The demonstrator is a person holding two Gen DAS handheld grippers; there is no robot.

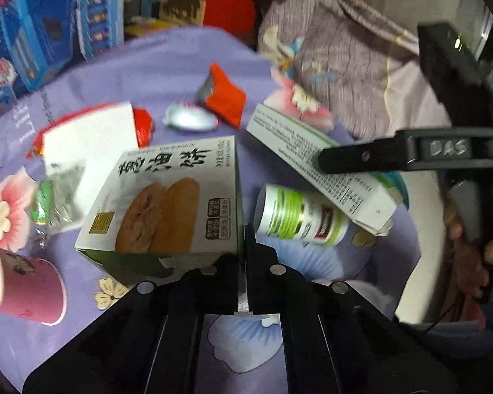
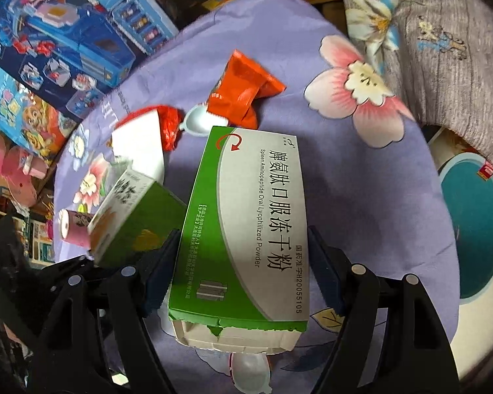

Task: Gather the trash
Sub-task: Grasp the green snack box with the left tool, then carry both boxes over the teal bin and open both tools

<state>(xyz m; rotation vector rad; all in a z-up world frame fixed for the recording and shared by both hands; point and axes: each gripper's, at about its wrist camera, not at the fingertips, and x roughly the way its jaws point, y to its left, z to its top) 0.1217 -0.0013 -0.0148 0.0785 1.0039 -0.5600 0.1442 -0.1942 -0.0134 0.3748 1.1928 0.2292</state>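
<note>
My left gripper (image 1: 246,246) is shut on the edge of a white and green biscuit box (image 1: 167,200) and holds it above the purple flowered cloth (image 1: 167,65). My right gripper (image 2: 243,246) is shut on a green and white medicine box (image 2: 246,223), which also shows in the left wrist view (image 1: 318,167). The biscuit box shows left of it in the right wrist view (image 2: 128,213). A green-labelled bottle (image 1: 299,213) lies under the medicine box. An orange wrapper (image 1: 225,95), a silver foil piece (image 1: 189,118) and a red and white packet (image 1: 92,134) lie beyond.
A pink paper cup (image 1: 23,292) lies on its side at the left. A small green wrapper (image 1: 46,203) is near it. A white bin with a teal inside (image 2: 473,229) stands to the right of the table. Toy boxes (image 2: 65,32) and grey clothing (image 2: 443,49) surround the table.
</note>
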